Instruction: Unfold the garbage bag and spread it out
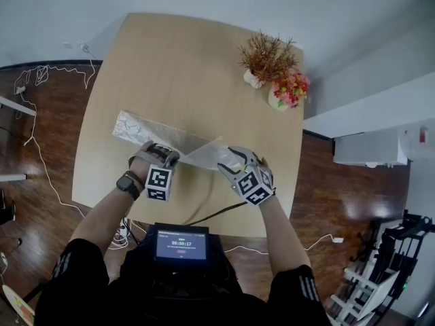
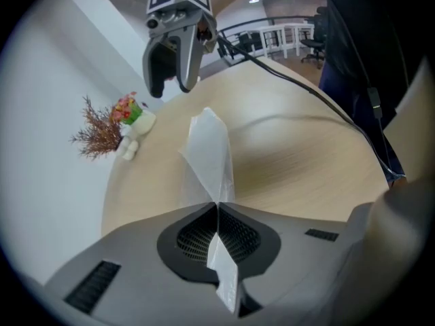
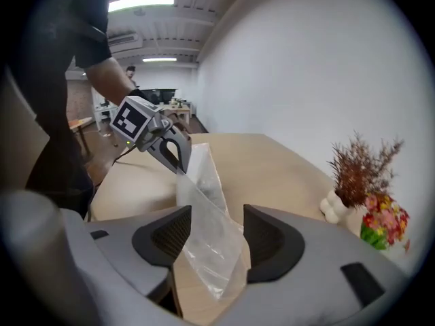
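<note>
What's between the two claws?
The garbage bag, in the head view: the left gripper is shut on it, and its end hangs inside the open right gripper.

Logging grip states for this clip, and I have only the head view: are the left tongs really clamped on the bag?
Observer: Yes. The left gripper view shows the left tongs closed on a fold of the garbage bag.
Operator: And the right ones? From above they just look close to the plastic.
Observer: In the right gripper view the right tongs stand apart. The bag's end hangs loose between them, not clamped.
Operator: Anything above my frame worth noting?
Observer: The right gripper view shows a lit ceiling light farther back in the room.
</note>
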Motion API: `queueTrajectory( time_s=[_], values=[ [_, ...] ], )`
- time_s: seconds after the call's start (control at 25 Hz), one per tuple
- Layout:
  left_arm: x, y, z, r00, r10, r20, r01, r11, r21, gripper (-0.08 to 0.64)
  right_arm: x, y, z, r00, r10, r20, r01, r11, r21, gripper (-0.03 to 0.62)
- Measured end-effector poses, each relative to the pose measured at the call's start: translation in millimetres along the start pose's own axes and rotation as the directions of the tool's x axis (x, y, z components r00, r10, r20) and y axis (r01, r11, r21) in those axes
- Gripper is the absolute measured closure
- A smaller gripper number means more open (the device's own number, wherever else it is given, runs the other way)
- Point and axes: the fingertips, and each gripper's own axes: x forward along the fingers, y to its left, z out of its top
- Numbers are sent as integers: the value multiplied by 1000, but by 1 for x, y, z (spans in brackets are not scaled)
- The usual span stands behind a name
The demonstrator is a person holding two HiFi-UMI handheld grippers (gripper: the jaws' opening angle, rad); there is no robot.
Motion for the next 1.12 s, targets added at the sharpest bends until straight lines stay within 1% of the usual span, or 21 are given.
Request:
queueTrajectory(
  time_s=[0.08, 0.12, 0.2, 0.28, 0.4, 0.48, 0.6, 0.68, 0.72, 0.8, 0.88, 0.92, 1.0, 1.04, 1.12],
  values=[
    [-2, -4, 3, 1000, 1, -1, -1, 1000, 24, 560, 13, 14, 8, 998, 65, -24, -67, 994, -87, 328],
    [-2, -6, 5, 1000, 1, -1, -1, 999, 32, 560, 20, 21, 11, 994, 96, -45, -101, 986, -135, 328],
    [-3, -10, 8, 1000, -1, -1, 1, 999, 44, 560, 33, 33, 16, 983, 153, -101, -172, 958, -227, 328],
    [-4, -14, 9, 1000, -3, -6, 3, 999, 52, 560, 48, 46, 17, 964, 209, -161, -249, 924, -290, 328],
    [-7, -19, 8, 1000, -6, -27, 8, 996, 85, 560, 70, 61, 16, 929, 282, -240, -353, 872, -339, 328],
    [-9, -20, 6, 999, -8, -43, 12, 994, 106, 560, 85, 69, 10, 900, 321, -294, -415, 838, -356, 328],
    [-11, -24, 7, 999, -19, -47, 24, 995, 94, 560, 102, 79, -3, 852, 375, -365, -498, 794, -348, 330],
    [-11, -26, 8, 999, -20, -47, 24, 996, 87, 560, 110, 84, -12, 829, 391, -400, -531, 775, -343, 334],
    [-10, -26, 8, 999, -17, -50, 22, 996, 91, 560, 113, 86, -16, 822, 392, -413, -539, 769, -344, 341],
    [-10, -27, 9, 999, -14, -51, 19, 995, 95, 560, 117, 89, -21, 814, 392, -428, -548, 762, -344, 379],
    [-9, -28, 9, 999, -17, -47, 21, 996, 84, 560, 119, 93, -24, 810, 394, -435, -552, 761, -340, 422],
    [-10, -29, 9, 999, -18, -46, 21, 996, 81, 560, 119, 94, -25, 811, 390, -435, -550, 763, -340, 455],
    [-10, -30, 9, 999, -17, -45, 21, 997, 78, 560, 119, 94, -25, 824, 374, -426, -531, 772, -349, 538],
    [-11, -30, 8, 999, -17, -45, 21, 997, 77, 560, 117, 93, -24, 835, 361, -416, -515, 780, -356, 563],
    [-11, -30, 9, 999, -17, -38, 20, 998, 62, 560, 113, 88, -19, 864, 325, -384, -467, 802, -372, 572]
  ],
)
